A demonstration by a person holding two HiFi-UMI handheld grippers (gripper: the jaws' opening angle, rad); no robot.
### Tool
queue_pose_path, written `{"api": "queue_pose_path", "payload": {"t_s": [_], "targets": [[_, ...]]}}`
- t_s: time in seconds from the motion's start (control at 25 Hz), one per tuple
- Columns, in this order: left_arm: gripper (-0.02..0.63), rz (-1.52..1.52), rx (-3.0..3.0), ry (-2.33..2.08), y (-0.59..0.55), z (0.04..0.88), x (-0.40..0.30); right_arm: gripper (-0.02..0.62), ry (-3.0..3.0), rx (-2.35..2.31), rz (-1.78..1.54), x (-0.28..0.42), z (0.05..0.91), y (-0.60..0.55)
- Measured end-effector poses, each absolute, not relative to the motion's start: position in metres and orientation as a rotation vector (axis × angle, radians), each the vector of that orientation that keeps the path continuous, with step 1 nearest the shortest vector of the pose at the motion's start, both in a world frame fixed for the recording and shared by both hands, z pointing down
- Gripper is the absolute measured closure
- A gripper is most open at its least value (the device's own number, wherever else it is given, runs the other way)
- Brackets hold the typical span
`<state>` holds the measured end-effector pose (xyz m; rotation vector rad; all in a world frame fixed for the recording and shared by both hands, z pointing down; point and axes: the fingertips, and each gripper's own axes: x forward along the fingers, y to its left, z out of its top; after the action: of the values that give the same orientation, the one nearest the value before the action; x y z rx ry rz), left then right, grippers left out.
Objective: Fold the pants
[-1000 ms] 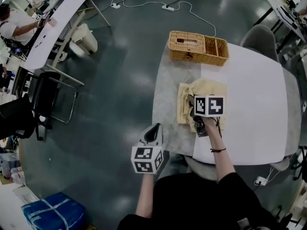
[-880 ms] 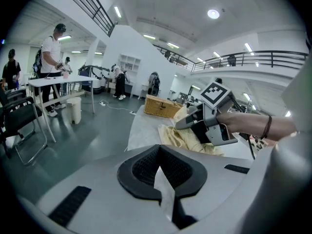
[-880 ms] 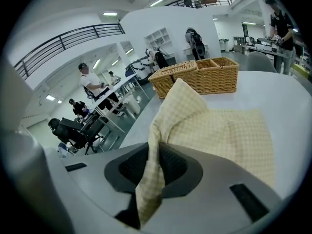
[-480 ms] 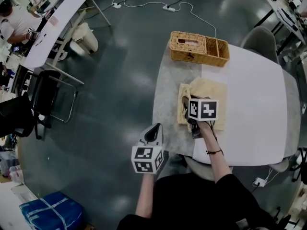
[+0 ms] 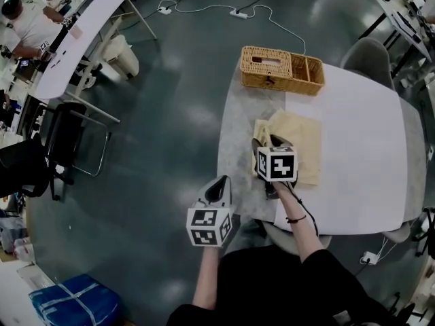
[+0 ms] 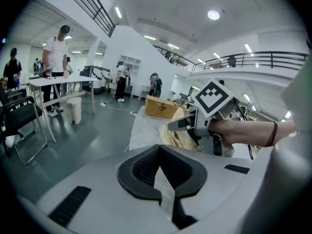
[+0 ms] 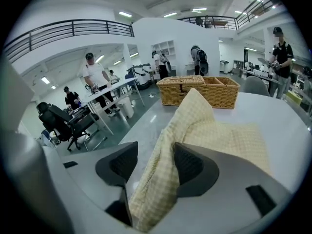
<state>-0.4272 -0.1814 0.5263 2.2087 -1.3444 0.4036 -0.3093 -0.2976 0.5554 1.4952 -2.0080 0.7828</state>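
Observation:
The pale yellow checked pants (image 5: 304, 141) lie folded on the white table (image 5: 360, 141), near its left edge. My right gripper (image 5: 264, 144) hovers over the cloth's near left part. In the right gripper view its jaws (image 7: 155, 165) stand apart, having just been opening. A raised fold of the pants (image 7: 195, 121) runs loosely between them, with a gap at the left pad. My left gripper (image 5: 218, 188) stays off the table to the near left, over the floor. Its pads (image 6: 146, 165) meet with nothing between them.
A wicker basket (image 5: 280, 68) stands at the table's far left corner. A grey chair (image 5: 367, 54) is behind the table. Across the floor on the left are a long white table (image 5: 81, 36), black chairs (image 5: 61, 138) and people.
The right gripper has shifted left and nearer to me over the pants, and its jaws have opened off the cloth. The left gripper has not moved.

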Motion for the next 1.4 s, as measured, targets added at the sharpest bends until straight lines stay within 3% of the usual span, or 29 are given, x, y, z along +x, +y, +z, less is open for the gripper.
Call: {"api": "queue_pose_path", "payload": {"t_s": [0.56, 0.88, 1.4], "targets": [[0.598, 0.417, 2.304, -1.289, -0.189, 0.509, -0.397, 0.395, -2.319, 1.48, 0.861, -0.291, 0.506, -0.28], [0.598, 0.393, 2.381, -1.27, -0.184, 0.486, -0.363, 0.559, -2.519, 1.401, 0.89, -0.261, 0.472, -0.247], [0.598, 0.353, 2.51, -1.337, -0.163, 0.431, -0.321, 0.58, -2.7, 1.406, 0.72, -0.188, 0.415, -0.188]]}}
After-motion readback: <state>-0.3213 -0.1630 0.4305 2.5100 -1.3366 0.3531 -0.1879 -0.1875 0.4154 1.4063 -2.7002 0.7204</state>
